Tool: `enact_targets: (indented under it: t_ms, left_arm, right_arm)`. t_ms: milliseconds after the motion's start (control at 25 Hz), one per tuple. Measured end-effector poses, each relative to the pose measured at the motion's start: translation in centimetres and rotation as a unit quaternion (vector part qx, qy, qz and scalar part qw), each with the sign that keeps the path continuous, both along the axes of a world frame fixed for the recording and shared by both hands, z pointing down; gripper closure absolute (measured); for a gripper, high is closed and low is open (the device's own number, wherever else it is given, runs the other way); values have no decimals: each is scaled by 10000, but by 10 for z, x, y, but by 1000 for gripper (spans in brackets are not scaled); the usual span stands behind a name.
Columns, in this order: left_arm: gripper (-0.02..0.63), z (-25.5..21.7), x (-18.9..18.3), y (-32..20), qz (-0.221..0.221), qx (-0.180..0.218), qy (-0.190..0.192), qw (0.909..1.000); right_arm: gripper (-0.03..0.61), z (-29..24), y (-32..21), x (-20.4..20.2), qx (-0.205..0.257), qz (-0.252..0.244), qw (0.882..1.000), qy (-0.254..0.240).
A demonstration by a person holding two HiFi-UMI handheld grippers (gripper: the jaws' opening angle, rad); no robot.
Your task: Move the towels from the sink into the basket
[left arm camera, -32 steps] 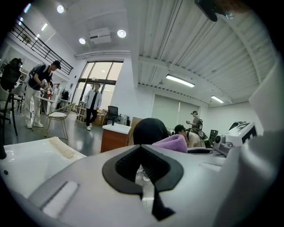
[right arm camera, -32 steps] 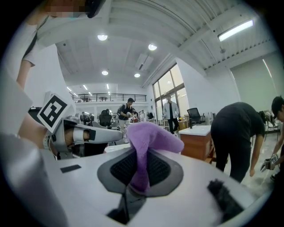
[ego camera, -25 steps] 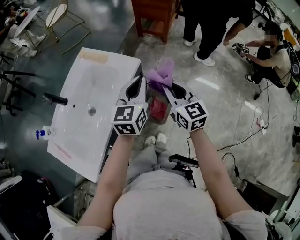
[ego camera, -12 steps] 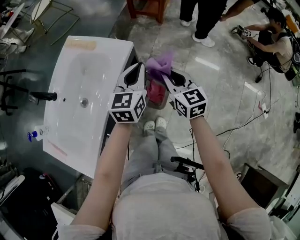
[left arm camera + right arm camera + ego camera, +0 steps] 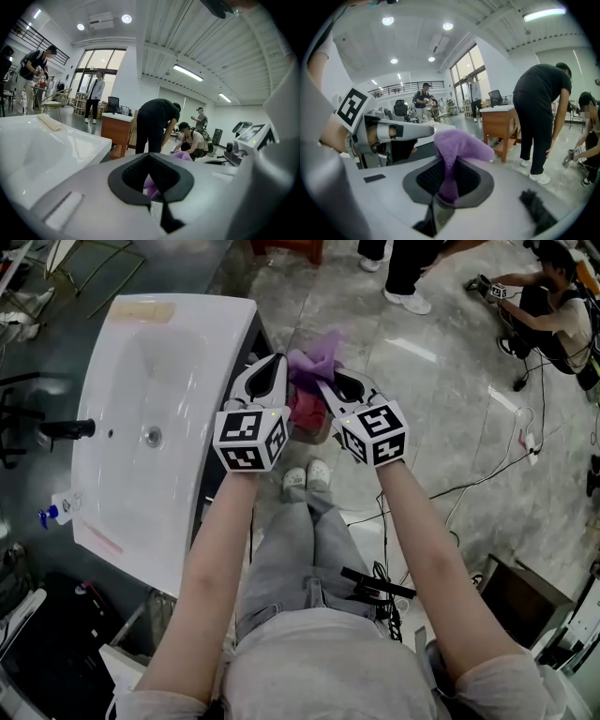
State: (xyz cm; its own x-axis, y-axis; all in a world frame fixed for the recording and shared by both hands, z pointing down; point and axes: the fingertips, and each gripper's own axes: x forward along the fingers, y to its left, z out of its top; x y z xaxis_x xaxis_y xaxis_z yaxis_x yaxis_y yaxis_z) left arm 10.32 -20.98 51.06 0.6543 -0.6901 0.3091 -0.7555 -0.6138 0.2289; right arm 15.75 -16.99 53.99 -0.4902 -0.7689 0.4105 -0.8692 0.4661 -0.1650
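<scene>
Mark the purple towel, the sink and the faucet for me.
purple towel (image 5: 314,357): head view, bunched top fold.
sink (image 5: 131,371): head view, bare basin slope.
faucet (image 5: 67,428): head view, black spout.

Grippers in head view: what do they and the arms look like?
Left gripper and right gripper: white tapered shells, black ribbed pads inside. Each carries a cube of black-and-white square markers at the wrist end. No cables seen on them. Forearms bare; short light-grey T-shirt sleeves.

A bunched purple towel (image 5: 317,358), pinched from both sides, sits upper centre above red cloth (image 5: 304,409); the white sink (image 5: 122,484) lies left.
</scene>
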Motion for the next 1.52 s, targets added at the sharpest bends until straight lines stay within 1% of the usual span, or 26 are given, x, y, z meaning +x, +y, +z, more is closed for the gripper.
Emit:
enact_targets:
  t_ms: [280, 400, 560, 920, 1160, 1360, 1400, 1440, 1480, 1520]
  left_arm:
    - [606, 33, -9, 0, -111, -284, -15, 9995]
    - [606, 50, -11, 1, -155, -422, -30, 9990]
    - [606, 69, -9, -2, -114, -492, -65, 9987]
    - [606, 116, -15, -10, -233, -764, -28, 9968]
    - [606, 148, -12, -3, -211, -936, -4, 9954]
    - [606, 165, -7, 0, -151, -979, -32, 9951]
    - [606, 168, -7, 0, -144, -984, -48, 9950]
    - [606, 170, -8, 0, -141, -987, -64, 9950]
    - [606, 172, -9, -1, -141, -989, -79, 9950]
    - [606, 174, -10, -1, -145, -989, -92, 9949]
  right_arm:
    - [523, 42, 4, -6, -356, -140, 9992, 141]
    - [523, 69, 4, -8, -571, -160, 9981, 193]
    - [523, 106, 2, -6, -853, -185, 9958, 283]
    - [523, 191, 6, -2, -1505, -293, 9862, 623]
    - [523, 235, 4, -5, -1756, -338, 9815, 690]
    - [523, 268, 1, -4, -1934, -317, 9771, 829]
    - [518, 273, 0, -2, -1951, -278, 9766, 857]
    - [494, 276, -2, -1, -1954, -227, 9766, 865]
    - [454, 278, -4, 0, -1945, -175, 9770, 853]
    - [436, 279, -5, 0, -1930, -140, 9776, 832]
